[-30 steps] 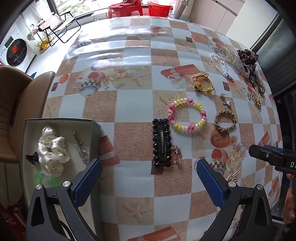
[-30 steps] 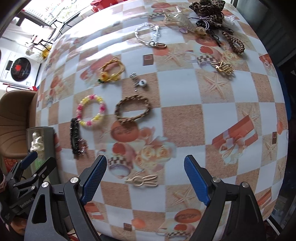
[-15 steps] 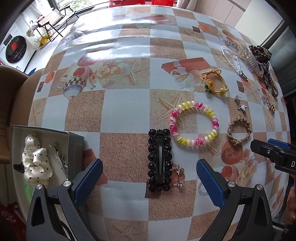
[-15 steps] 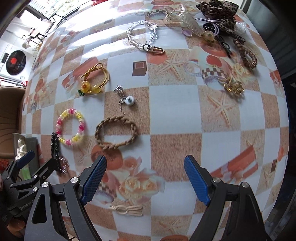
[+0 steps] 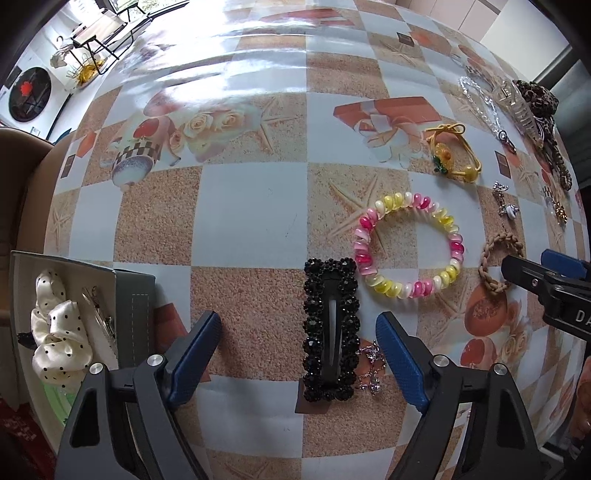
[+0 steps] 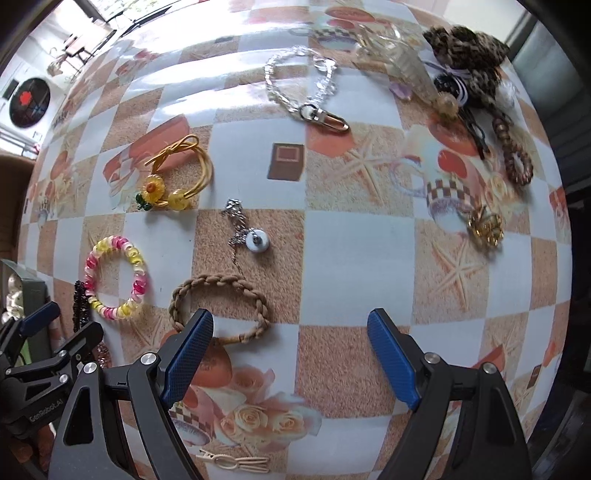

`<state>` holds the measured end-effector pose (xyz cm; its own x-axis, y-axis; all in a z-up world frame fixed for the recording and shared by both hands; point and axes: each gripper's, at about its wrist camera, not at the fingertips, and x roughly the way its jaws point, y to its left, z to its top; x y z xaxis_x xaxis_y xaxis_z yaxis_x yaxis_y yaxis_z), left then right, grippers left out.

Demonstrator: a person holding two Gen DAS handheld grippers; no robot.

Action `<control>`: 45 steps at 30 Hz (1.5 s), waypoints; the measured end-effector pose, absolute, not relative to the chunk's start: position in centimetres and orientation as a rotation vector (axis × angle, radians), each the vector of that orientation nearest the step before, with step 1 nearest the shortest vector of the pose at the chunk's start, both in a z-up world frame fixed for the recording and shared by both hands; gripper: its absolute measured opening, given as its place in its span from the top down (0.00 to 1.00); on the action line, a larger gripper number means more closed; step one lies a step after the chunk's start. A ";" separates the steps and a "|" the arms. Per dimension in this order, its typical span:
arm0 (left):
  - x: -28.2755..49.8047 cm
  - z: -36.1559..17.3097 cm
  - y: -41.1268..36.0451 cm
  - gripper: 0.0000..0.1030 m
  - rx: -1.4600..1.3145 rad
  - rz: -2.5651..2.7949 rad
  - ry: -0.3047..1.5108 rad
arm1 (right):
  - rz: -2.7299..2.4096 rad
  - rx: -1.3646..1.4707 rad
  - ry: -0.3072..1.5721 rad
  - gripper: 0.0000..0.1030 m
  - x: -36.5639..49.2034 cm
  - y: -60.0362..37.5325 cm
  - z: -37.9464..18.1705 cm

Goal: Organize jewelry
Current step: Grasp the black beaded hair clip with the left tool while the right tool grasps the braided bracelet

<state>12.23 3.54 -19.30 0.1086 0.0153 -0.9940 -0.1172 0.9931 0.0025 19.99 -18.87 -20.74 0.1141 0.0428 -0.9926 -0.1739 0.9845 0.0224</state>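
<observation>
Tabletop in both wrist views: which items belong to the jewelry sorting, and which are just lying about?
Part of the job:
- black beaded hair clip, between the open left gripper fingers
- pink-yellow coil bracelet
- braided brown bracelet
- yellow flower bracelet
- grey box holding a polka-dot scrunchie

Lying about:
- brown chair
- folding rack

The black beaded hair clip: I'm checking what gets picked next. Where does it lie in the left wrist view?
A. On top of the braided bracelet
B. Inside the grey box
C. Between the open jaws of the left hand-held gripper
C: the black beaded hair clip lies flat on the table between the open jaws of the left hand-held gripper, untouched.
</observation>
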 end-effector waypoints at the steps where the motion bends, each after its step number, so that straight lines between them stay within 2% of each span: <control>1: 12.2 -19.4 3.2 0.15 -0.082 0.094 1.460 | 0.154 -0.134 1.440 0.19 19.9 -18.5 -20.7; 5: 12.3 -19.3 2.1 0.30 -0.051 0.074 1.458 | 0.159 -0.189 1.406 0.29 19.4 -17.2 -20.6; 7: 12.5 -19.2 1.7 0.41 -0.040 0.061 1.459 | 0.171 -0.204 1.395 0.36 19.2 -16.5 -20.5; 9: 12.7 -19.0 0.5 0.47 -0.038 0.057 1.459 | 0.184 -0.216 1.389 0.45 19.0 -16.0 -20.3; 11: 12.8 -18.7 0.3 0.52 -0.043 0.058 1.458 | 0.192 -0.219 1.385 0.50 18.5 -15.6 -20.2; 13: 12.9 -18.3 0.3 0.68 -0.049 0.051 1.453 | 0.199 -0.218 1.385 0.53 18.5 -15.1 -20.3; 14: 12.9 -18.2 0.4 0.68 -0.057 0.047 1.455 | 0.204 -0.217 1.385 0.57 18.3 -14.8 -20.1; 16: 12.9 -18.0 0.7 0.68 -0.080 0.040 1.451 | 0.209 -0.232 1.377 0.72 17.9 -13.8 -19.8; 17: 12.9 -17.9 0.8 0.68 -0.086 0.040 1.449 | 0.212 -0.232 1.378 0.86 17.8 -13.7 -19.7; 18: 12.8 -17.7 0.9 0.68 -0.091 0.042 1.443 | 0.212 -0.228 1.381 0.93 17.8 -13.4 -19.7; 34: 10.2 -11.7 2.6 0.68 -0.134 -0.015 1.335 | 0.217 0.001 1.380 0.94 17.5 -17.1 -15.9; 45: 6.9 -8.5 3.7 0.68 -0.133 -0.042 1.283 | 0.242 0.038 1.394 0.94 15.1 -17.9 -14.0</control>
<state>6.87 3.74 -8.47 0.2840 -0.1054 -0.9530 -0.0429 0.9915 -0.1224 15.07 -17.93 -13.96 0.1558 0.1914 -0.9691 -0.1465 0.9747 0.1689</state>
